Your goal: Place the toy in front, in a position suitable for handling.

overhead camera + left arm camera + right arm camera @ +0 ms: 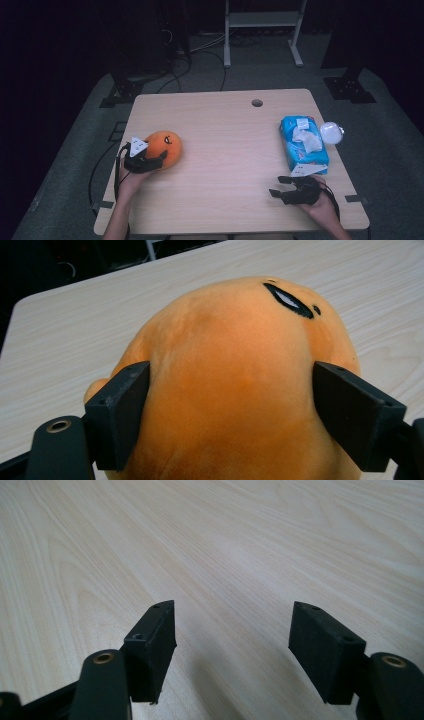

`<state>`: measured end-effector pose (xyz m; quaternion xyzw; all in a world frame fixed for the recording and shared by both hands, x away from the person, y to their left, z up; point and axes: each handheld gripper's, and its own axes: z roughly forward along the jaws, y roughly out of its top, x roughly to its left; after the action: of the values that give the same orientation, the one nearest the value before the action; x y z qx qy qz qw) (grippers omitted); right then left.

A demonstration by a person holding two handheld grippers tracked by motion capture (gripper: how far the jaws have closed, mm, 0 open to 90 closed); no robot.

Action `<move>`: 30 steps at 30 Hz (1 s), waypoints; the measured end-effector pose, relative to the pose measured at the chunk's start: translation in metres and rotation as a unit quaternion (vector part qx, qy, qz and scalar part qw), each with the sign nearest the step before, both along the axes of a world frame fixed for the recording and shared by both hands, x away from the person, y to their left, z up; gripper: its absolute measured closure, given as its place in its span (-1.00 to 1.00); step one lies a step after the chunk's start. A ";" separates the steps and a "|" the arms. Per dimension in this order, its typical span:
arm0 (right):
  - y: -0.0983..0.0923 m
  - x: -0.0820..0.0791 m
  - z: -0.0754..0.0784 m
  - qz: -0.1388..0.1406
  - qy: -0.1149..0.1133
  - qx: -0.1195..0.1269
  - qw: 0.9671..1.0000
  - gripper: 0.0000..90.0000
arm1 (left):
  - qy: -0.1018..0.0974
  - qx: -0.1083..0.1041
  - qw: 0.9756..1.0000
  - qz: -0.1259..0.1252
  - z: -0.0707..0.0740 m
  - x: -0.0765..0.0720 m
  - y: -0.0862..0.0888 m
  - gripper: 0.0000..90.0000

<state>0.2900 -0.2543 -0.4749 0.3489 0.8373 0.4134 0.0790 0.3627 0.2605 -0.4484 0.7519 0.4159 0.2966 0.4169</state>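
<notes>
An orange plush toy (pixel 167 145) with a black stitched mouth lies near the left edge of the light wooden table (pixel 225 175). My left gripper (pixel 159 159) reaches it from the near side, and its two black pads press into the sides of the plush toy (pixel 235 340), which bulges between them. The left gripper (pixel 232 374) is shut on it. My right gripper (pixel 276 185) rests low at the near right of the table, pointing left. The right gripper (pixel 233 611) is open, with bare tabletop between its pads.
A blue pack of tissues (pixel 304 142) lies at the right, just beyond my right hand, with a white round bulb (pixel 331 133) beside it at the table's right edge. A cable hole (pixel 257 103) sits near the far edge. A white frame (pixel 262 20) stands behind the table.
</notes>
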 end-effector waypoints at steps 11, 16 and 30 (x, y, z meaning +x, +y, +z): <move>-0.001 -0.001 0.001 -0.001 -0.004 0.001 1.000 -0.23 | -0.009 -0.009 1.000 0.002 0.000 -0.003 0.002 -0.09; -0.002 -0.001 0.002 -0.003 -0.007 0.002 1.000 -0.23 | -0.006 -0.050 0.999 0.004 0.007 -0.003 0.006 0.04; -0.002 -0.001 0.003 -0.004 -0.011 0.002 1.000 -0.22 | -0.021 -0.136 0.990 -0.010 0.022 -0.009 0.013 0.11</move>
<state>0.2892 -0.2561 -0.4719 0.3480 0.8340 0.4187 0.0890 0.3539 0.2732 -0.4259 0.6861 0.4357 0.2492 0.5266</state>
